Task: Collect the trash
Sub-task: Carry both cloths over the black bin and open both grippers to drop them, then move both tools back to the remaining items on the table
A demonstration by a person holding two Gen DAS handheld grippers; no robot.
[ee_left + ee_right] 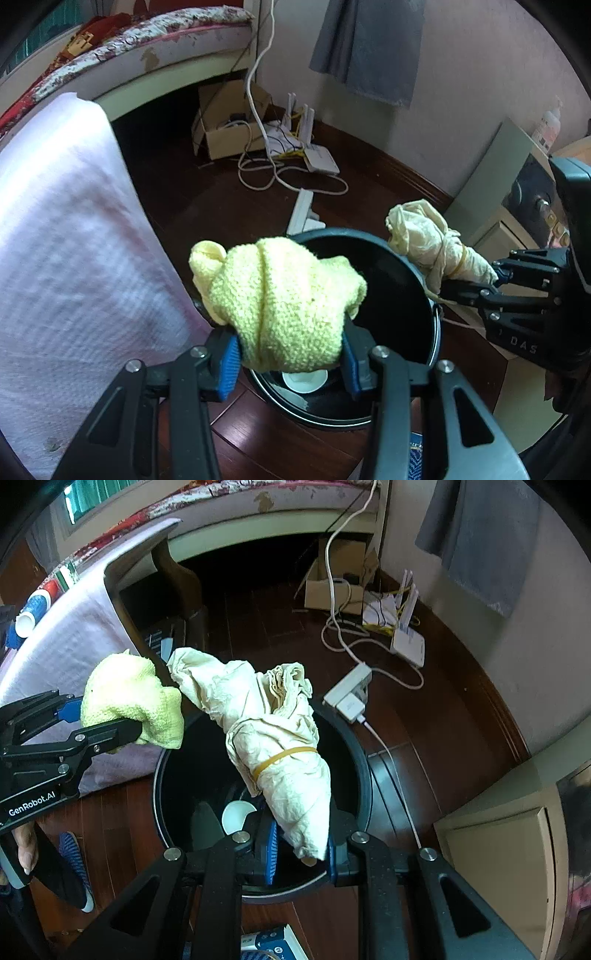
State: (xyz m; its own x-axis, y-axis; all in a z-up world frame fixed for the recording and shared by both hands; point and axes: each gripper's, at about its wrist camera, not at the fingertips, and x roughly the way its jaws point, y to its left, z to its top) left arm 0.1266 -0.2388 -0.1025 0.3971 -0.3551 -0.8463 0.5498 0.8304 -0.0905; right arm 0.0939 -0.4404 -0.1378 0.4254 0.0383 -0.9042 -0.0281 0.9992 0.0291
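Left tongs [291,360] clamped on yellow knit cloth [284,302], right tongs [301,853] on banded rag [273,738]; bin [364,771] at 12 o'clock of both.

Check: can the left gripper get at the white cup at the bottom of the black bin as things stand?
Probably not. The left gripper is shut on the yellow knitted cloth, so its jaws are full. The white cup lies deep in the black bin; the bin's mouth itself looks open.
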